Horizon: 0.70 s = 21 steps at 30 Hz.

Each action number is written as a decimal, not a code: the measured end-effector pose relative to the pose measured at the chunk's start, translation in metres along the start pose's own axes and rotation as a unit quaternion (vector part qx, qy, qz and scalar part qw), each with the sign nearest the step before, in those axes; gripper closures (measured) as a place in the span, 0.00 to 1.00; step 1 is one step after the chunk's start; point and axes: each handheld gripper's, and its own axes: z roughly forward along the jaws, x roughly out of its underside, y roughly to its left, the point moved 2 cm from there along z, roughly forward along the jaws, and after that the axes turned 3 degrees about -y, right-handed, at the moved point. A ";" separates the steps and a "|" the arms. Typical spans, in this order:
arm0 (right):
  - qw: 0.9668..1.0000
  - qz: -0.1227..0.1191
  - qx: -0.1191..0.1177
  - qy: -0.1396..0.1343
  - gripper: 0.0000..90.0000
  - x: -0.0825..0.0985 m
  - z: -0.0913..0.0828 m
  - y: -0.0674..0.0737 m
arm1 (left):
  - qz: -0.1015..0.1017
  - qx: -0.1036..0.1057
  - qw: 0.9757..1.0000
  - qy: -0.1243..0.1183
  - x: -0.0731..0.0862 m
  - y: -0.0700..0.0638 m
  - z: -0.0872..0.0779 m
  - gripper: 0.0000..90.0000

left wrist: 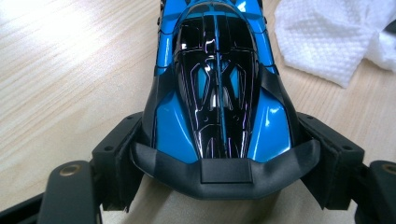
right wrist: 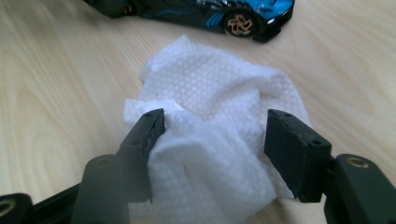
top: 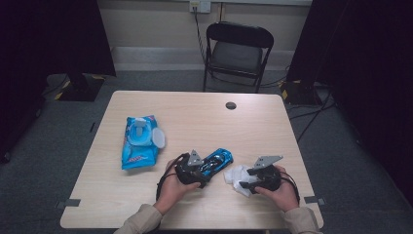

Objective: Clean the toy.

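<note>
Two claws work near the front edge of the worktop (top: 195,117) in the high view, each held in a person's hand. The left claw (top: 204,176) sits at the rear end of a blue toy car (top: 217,161), which lies on the wood and points away from the person, slanting to the right. Just right of the car lies a crumpled white wipe (top: 237,175), and the right claw (top: 246,184) is down at the wipe's right side. Well to the left of the car rests a blue packet of wipes (top: 139,142) with its round lid flipped open. A black folding chair (top: 237,48) stands on the floor beyond the far edge of the worktop.

In the left gripper view, the left claw (left wrist: 219,158) has the car (left wrist: 217,74) between its jaws: both black pads press against the flanks of the car's tail, just ahead of its black rear bumper, so the claw is pinching the car. The car's nose runs off towards the top of the picture. The wipe (left wrist: 322,37) lies on the wood just to the right of the car's front half, apart from it.

In the right gripper view, the right claw (right wrist: 212,135) stands spread around the wipe (right wrist: 210,93). The left pad touches a fold of the cloth, while the right pad stands at the edge of the cloth without squeezing it; the wipe bulges loosely between them. Beyond the wipe, the car (right wrist: 210,14) lies side-on, one gold-spoked wheel in sight.
</note>
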 end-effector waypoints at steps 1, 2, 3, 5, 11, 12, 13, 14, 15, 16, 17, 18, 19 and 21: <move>1.000 -0.002 0.003 -0.004 0.42 0.000 0.001 0.000 | 0.000 0.000 1.000 0.000 0.000 0.000 0.000 0.27; 1.000 0.000 0.004 -0.004 0.43 0.000 0.001 0.000 | 0.000 0.000 1.000 0.000 0.000 0.000 0.000 0.27; 1.000 0.000 0.005 -0.005 0.45 0.000 0.001 0.000 | 0.000 0.000 1.000 0.000 0.000 0.000 0.000 0.27; 1.000 0.001 0.006 -0.015 0.57 0.002 0.000 0.000 | 0.000 0.000 1.000 0.000 0.000 0.000 0.000 0.27; 0.999 0.024 -0.005 -0.024 0.83 0.002 0.000 0.000 | -0.001 -0.001 1.000 0.000 0.000 0.000 0.000 0.27; 1.000 0.023 -0.005 -0.019 0.86 0.001 0.000 0.001 | 0.001 -0.001 1.000 0.001 0.000 0.000 -0.001 0.27; 1.000 0.023 -0.003 -0.015 0.87 0.000 0.000 0.002 | 0.000 -0.001 1.000 0.001 0.001 0.000 -0.001 0.27; 1.000 0.023 -0.002 -0.011 0.88 -0.001 0.001 0.003 | 0.001 -0.001 1.000 0.001 0.001 0.000 -0.001 0.27; 1.000 0.023 0.001 -0.006 0.89 -0.003 0.000 0.004 | 0.001 -0.001 1.000 0.001 0.001 0.000 -0.001 0.27; 1.000 0.024 0.004 -0.006 0.90 -0.004 0.000 0.004 | 0.000 -0.001 1.000 0.000 0.001 0.000 -0.001 0.27; 1.000 0.025 0.001 -0.007 0.90 -0.005 0.000 0.005 | 0.000 -0.001 1.000 0.000 0.001 0.000 -0.001 0.27; 1.000 0.026 -0.006 -0.015 0.91 -0.007 -0.001 0.006 | 0.001 -0.001 1.000 0.001 0.001 0.000 -0.001 0.27; 0.999 0.028 -0.009 -0.023 0.91 -0.011 -0.003 0.007 | 0.000 -0.001 1.000 0.001 0.001 0.000 -0.001 0.27; 0.999 0.031 -0.016 -0.040 0.91 -0.020 -0.008 0.008 | 0.001 -0.001 1.000 0.000 0.001 0.000 -0.001 0.27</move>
